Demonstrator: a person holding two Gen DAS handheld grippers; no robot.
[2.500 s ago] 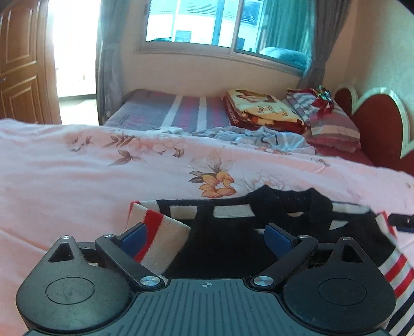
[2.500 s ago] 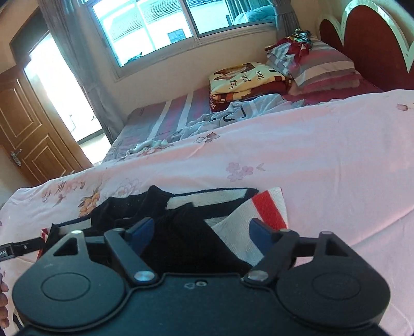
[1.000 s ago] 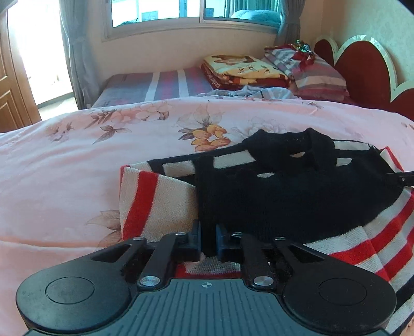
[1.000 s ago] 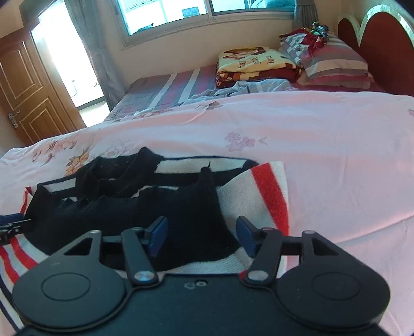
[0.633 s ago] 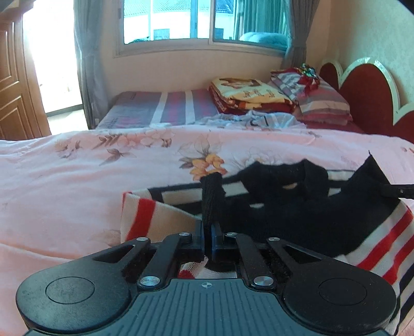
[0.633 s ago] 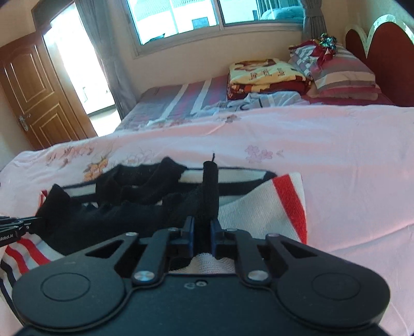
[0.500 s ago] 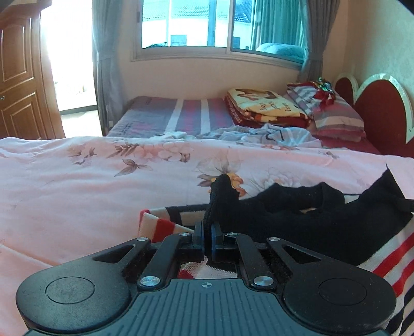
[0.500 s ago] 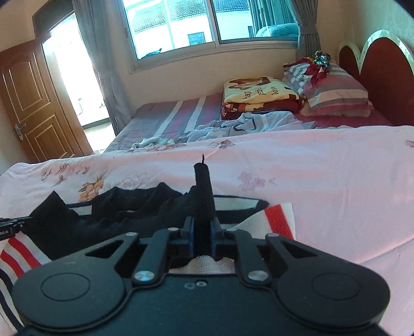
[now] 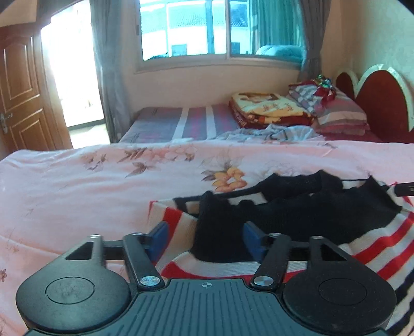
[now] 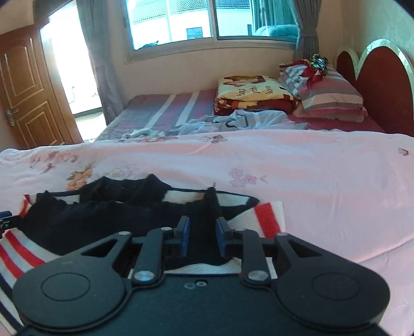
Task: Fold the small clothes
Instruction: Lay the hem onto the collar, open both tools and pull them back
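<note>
The small sweater (image 9: 297, 219), black with red and white stripes, lies on the pink quilt (image 9: 77, 193). We judge it soft, light and limp, best pinched at hem corners. Our left gripper (image 9: 204, 236) has just opened wide; black knit sits loose between its jaws. Our right gripper (image 10: 201, 236) has been opening too, seemingly released, its pads barely apart from the fold. We read no label on the sweater.

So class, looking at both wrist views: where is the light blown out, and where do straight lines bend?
Left wrist view: the open doorway is overexposed to white; the brown wooden door bows at the fisheye edge. Right wrist view: the wide glass window glares pale and its sill curves; the black knitted sweater with red and white stripes stays dark but legible.
</note>
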